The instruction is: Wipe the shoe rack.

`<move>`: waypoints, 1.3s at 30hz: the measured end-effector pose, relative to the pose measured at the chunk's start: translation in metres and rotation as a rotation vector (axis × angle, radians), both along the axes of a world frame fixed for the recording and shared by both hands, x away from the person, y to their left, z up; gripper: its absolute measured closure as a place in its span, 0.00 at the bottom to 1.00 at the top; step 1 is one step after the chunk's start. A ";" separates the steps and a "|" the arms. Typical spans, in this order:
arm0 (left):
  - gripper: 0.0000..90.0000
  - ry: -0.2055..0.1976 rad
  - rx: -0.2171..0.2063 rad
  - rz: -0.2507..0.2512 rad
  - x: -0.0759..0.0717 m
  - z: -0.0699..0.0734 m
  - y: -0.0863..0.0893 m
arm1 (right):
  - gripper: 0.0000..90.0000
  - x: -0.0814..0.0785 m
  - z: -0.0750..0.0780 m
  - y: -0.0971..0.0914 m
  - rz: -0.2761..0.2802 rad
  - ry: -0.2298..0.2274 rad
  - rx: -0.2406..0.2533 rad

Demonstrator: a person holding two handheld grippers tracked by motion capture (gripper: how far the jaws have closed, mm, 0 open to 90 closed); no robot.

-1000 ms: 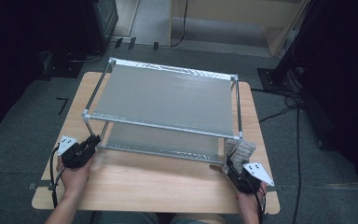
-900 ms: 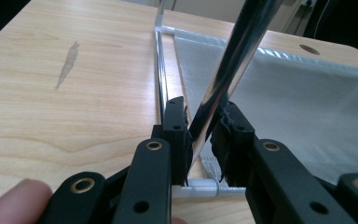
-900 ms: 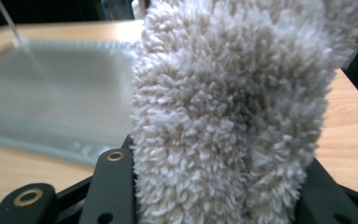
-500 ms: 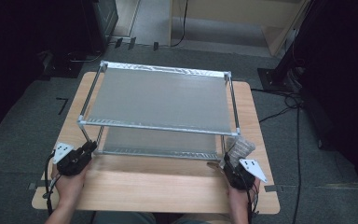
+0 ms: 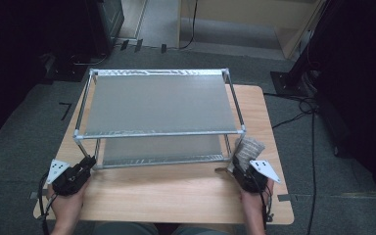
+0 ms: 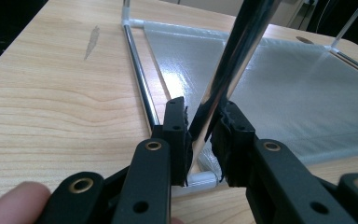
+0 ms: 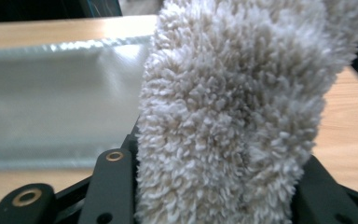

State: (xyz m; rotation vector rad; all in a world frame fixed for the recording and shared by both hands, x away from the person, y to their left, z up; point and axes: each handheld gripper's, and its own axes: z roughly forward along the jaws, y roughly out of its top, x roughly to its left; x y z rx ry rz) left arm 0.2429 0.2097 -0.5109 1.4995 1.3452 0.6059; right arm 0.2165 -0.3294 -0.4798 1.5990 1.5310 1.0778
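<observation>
A two-tier metal rack (image 5: 159, 105) with frosted shelves stands on the wooden table (image 5: 176, 196). My left gripper (image 5: 89, 161) is at the rack's near left corner. In the left gripper view it (image 6: 203, 116) is shut on the shiny upright post (image 6: 223, 70) just above the lower shelf's corner. My right gripper (image 5: 237, 164) is at the near right corner with a beige fluffy cloth (image 5: 248, 148) standing up between its jaws. That cloth (image 7: 233, 107) hides the jaw tips in the right gripper view. The right jaws have just been opening slightly, with the cloth still between them.
A strip of bare wood runs between the rack and the table's near edge. Grey carpet surrounds the table. Cables (image 5: 298, 105) trail over the floor at the right, and dark equipment (image 5: 103, 19) stands at the back left.
The rack's left end has swung toward the person, and it now sits square to the table. My left gripper came nearer with the post. The right gripper has barely shifted.
</observation>
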 end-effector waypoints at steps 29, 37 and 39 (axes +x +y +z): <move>0.83 0.001 -0.023 -0.033 0.002 -0.003 0.004 | 0.58 -0.017 0.021 0.003 0.269 -0.212 0.048; 0.83 0.003 -0.025 -0.033 0.002 -0.003 0.005 | 0.43 0.013 -0.002 0.006 0.177 -0.073 0.041; 0.83 0.005 -0.028 -0.035 0.002 -0.003 0.005 | 0.45 0.020 -0.007 0.009 0.135 -0.047 0.032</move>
